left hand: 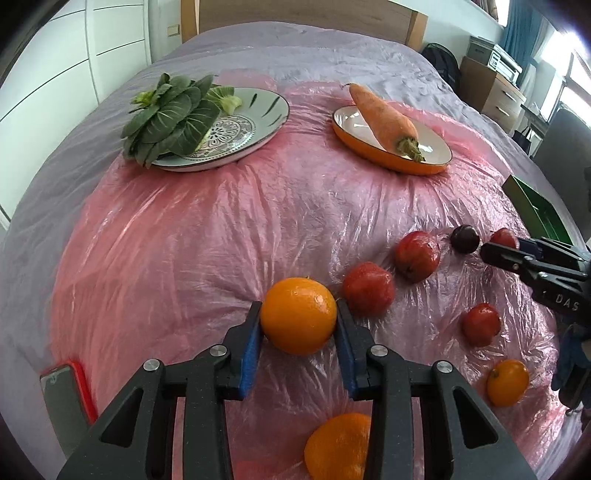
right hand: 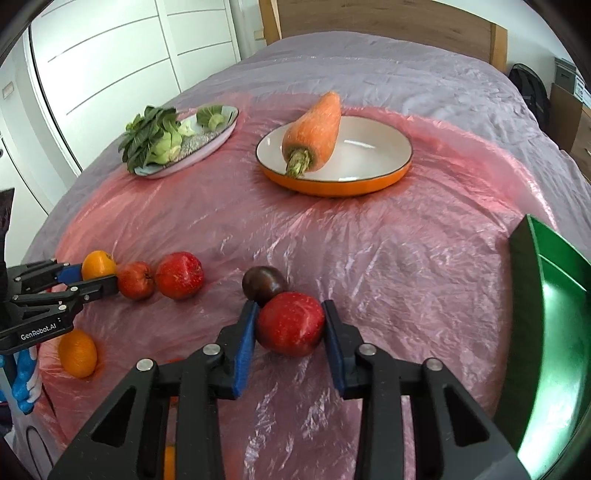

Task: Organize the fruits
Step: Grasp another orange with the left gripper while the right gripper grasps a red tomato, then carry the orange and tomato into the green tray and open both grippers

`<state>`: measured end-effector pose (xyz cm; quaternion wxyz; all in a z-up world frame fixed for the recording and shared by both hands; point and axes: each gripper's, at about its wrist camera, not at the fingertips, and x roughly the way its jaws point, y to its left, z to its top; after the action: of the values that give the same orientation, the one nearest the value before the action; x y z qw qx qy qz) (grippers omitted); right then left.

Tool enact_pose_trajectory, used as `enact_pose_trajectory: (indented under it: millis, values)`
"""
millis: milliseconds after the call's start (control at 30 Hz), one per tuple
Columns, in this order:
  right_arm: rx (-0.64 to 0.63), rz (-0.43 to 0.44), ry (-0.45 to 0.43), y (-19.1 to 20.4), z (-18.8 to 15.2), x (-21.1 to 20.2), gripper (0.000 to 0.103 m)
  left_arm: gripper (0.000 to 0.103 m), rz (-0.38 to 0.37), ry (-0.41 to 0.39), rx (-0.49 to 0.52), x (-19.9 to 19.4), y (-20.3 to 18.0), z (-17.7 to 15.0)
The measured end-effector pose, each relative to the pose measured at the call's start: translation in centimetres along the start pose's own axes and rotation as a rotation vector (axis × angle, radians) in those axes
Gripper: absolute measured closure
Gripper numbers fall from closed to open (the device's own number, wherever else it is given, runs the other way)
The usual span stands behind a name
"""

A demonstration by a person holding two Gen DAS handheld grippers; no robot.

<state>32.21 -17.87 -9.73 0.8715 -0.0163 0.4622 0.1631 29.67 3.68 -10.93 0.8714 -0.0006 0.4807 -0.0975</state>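
My left claw [left hand: 298,318] tips down at the bed and squeezes an orange [left hand: 298,320] tight between its blue pads. My right claw [right hand: 290,325] tips down too, with its pads closed in on a red apple [right hand: 291,323]. A dark plum [right hand: 263,283] touches the apple, just behind it. The green tray [right hand: 561,295] is right of the apple.

Grey-covered bed [right hand: 424,74] with wooden headboard [right hand: 388,22], white wardrobe doors [right hand: 110,55], perhaps a bright window [left hand: 580,74] beyond drawers [left hand: 495,96].
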Motion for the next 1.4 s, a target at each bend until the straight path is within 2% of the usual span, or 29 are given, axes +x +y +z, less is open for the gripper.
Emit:
enact_pose_trajectory:
  millis: [333,467,633,967,1400]
  values:
    - [0.022,-0.015,-0.056,-0.7,-0.2,-5.0,0.084,0.071,0.018,-0.033,-0.017,-3.7,-0.6,0.1]
    - [0.04,-0.027,-0.075,-1.9,-1.0,-7.4,0.084,0.071,-0.022,-0.046,-0.015,-5.2,-2.5,0.4]
    - [0.068,-0.055,-0.088,-4.8,-2.6,-10.3,0.083,0.071,-0.066,-0.058,0.031,-6.3,-7.0,0.7]
    - [0.159,-0.135,-0.11,-13.5,-6.1,-14.9,0.083,0.071,-0.162,-0.034,0.11,-5.9,-17.6,1.3]
    - [0.256,-0.163,-0.105,-21.4,-8.6,-14.7,0.084,0.071,-0.264,0.014,0.201,-2.5,-30.6,3.7]
